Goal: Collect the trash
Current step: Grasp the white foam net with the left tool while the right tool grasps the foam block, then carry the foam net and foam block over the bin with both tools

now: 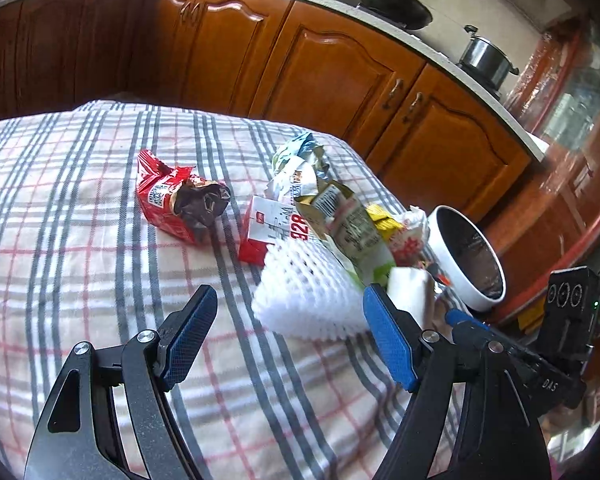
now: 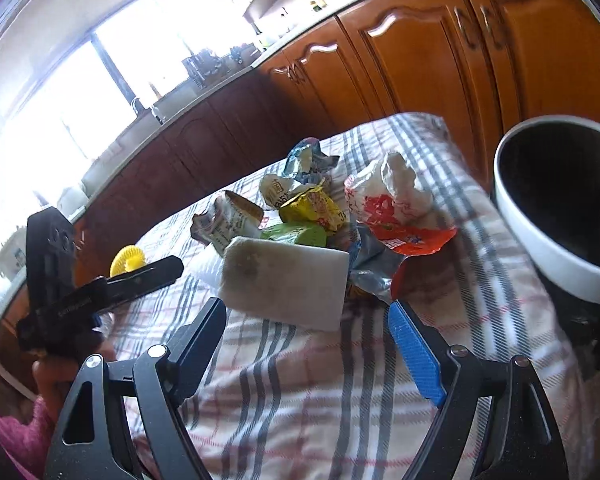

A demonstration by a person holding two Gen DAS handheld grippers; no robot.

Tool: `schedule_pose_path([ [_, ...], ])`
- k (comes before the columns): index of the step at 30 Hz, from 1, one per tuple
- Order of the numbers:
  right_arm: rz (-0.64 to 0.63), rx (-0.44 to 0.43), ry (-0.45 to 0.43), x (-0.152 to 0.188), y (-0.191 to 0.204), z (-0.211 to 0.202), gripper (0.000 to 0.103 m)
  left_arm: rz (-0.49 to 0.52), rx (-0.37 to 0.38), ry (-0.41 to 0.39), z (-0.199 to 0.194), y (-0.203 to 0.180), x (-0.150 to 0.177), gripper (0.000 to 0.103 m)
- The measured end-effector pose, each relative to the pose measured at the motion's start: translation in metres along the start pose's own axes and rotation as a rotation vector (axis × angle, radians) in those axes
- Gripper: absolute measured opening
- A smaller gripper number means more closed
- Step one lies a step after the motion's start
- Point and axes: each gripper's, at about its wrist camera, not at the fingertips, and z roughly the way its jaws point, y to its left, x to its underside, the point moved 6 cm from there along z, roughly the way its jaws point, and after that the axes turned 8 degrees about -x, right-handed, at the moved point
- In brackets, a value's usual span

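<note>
a plaid cloth (image 1: 80, 208) covers the table, with wooden cabinets (image 1: 320, 72) behind it. in the left wrist view, going left to right: a torn red bag (image 1: 168, 204) lies alone on the cloth, apart from the rest. next comes a red and white carton (image 1: 268, 224), then a white foam net (image 1: 304, 296) lying near and just in front of it. behind these a crumpled wrapper (image 1: 300, 164) stands at the far side, and a flattened green carton (image 1: 352, 228) leans across the pile. a white sponge (image 1: 410, 292) sits near, just behind the right finger. a white bin (image 1: 460, 256) with a dark inside stands at the right edge of the table.

the left gripper (image 1: 288, 332) hangs over the cloth, jaws spread wide and empty, the net just beyond the gap.

in the right wrist view, a hand (image 2: 56, 384) in a pink sleeve holds the other gripper at the left. a yellow ring (image 2: 126, 260) lies beyond it. the sponge is just ahead of the right gripper (image 2: 304, 336), whose jaws are spread and pinch nothing. a red and white bag (image 2: 392, 216) lies right of the pile, and the bin is far right.
</note>
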Motion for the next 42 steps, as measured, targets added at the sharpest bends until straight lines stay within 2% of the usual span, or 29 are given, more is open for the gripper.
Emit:
schedule_pose_path([
  [3, 0.048, -0.013, 0.003, -0.002, -0.01, 0.008, 0.077, -0.001, 0.015, 0.023, 0.013, -0.003, -0.002, 0.075],
  [4, 0.064, -0.026, 0.006, -0.003, -0.013, 0.011, 0.069, 0.004, 0.023, 0.034, 0.018, -0.004, -0.003, 0.072],
  [5, 0.081, -0.042, 0.013, -0.003, -0.015, 0.015, 0.06, 0.008, 0.033, 0.045, 0.022, -0.005, -0.002, 0.065],
  [6, 0.093, -0.053, 0.021, -0.002, -0.016, 0.018, 0.055, 0.012, 0.044, 0.059, 0.025, -0.007, -0.001, 0.06],
  [8, 0.099, -0.081, 0.035, -0.001, -0.013, 0.023, 0.036, 0.03, 0.061, 0.076, 0.029, -0.011, 0.003, 0.031],
  [9, 0.088, -0.076, 0.043, 0.001, -0.011, 0.025, 0.03, 0.039, 0.057, 0.075, 0.028, -0.013, 0.004, 0.024],
  [11, 0.054, -0.052, 0.042, 0.002, -0.005, 0.023, 0.017, 0.062, 0.05, 0.058, 0.024, -0.016, 0.006, 0.02],
  [14, 0.011, -0.028, 0.025, 0.004, 0.003, 0.014, 0.011, 0.075, 0.051, 0.026, 0.011, -0.018, 0.008, 0.018],
  [19, -0.031, 0.004, -0.019, 0.006, 0.013, -0.011, 0.008, 0.092, 0.064, -0.012, -0.015, -0.022, 0.015, 0.018],
  [28, 0.007, 0.057, -0.097, 0.011, 0.0, -0.058, 0.006, 0.15, 0.152, -0.029, -0.053, -0.059, 0.033, 0.018],
  [42, 0.087, 0.166, -0.185, 0.009, -0.045, -0.115, 0.005, 0.248, 0.22, -0.023, -0.04, -0.133, 0.033, 0.018],
])
